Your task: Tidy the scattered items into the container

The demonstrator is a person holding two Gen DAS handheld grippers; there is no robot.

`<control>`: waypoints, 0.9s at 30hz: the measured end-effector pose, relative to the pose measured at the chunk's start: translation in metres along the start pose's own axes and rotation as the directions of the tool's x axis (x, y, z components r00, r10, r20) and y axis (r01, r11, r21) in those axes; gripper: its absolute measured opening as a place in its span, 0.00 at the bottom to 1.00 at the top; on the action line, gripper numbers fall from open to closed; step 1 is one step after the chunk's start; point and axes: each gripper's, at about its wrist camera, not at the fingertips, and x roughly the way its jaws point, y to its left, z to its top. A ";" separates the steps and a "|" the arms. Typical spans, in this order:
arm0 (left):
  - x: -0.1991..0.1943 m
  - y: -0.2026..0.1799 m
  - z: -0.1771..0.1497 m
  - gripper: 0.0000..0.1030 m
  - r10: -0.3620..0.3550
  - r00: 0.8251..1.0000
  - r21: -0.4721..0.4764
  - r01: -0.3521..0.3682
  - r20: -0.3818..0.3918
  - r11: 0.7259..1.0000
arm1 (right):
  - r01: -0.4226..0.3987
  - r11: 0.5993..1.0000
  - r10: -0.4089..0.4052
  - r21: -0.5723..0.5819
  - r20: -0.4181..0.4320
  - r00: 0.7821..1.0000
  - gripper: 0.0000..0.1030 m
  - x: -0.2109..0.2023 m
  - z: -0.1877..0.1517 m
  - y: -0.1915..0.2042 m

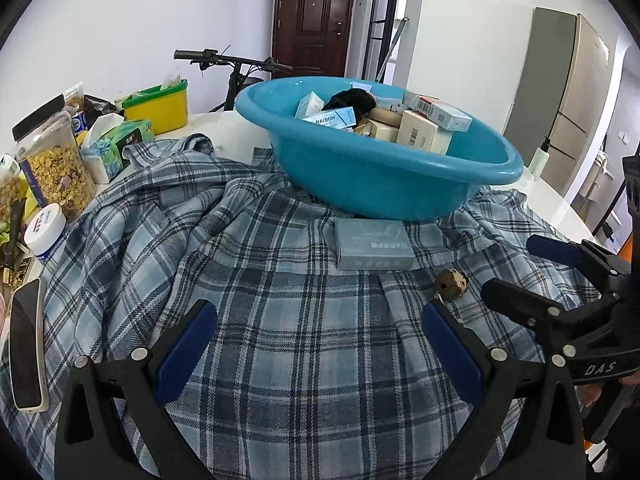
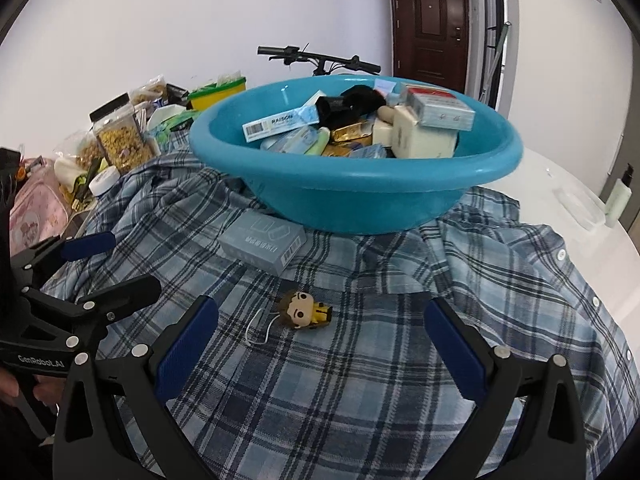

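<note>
Both claws — left claw (image 1: 318, 346), right claw (image 2: 320, 340) — spread wide, empty, above the plaid shirt (image 2: 360, 380).

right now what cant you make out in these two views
- Bottom of the blue basin: both views, buried under piled boxes.
- Figure keychain: left wrist view shows only its back; face visible only in the right wrist view.
- Print on the grey box: too small to read.
- Phone: left wrist view, warped by the fisheye edge.
</note>
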 end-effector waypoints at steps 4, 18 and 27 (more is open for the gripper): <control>0.004 0.004 0.000 1.00 -0.010 1.000 -0.014 0.010 -0.004 1.000 | -0.005 1.000 0.005 -0.007 -0.023 1.000 0.84 0.010 0.000 0.002; 0.023 0.007 0.000 1.00 -0.015 0.999 -0.021 0.014 -0.046 1.000 | -0.025 1.000 0.024 -0.016 -0.093 0.995 0.57 0.039 -0.003 0.002; 0.028 0.007 -0.002 1.00 -0.016 0.998 -0.024 0.015 -0.062 1.000 | -0.048 0.998 0.042 -0.051 -0.110 0.993 0.35 0.044 -0.006 0.005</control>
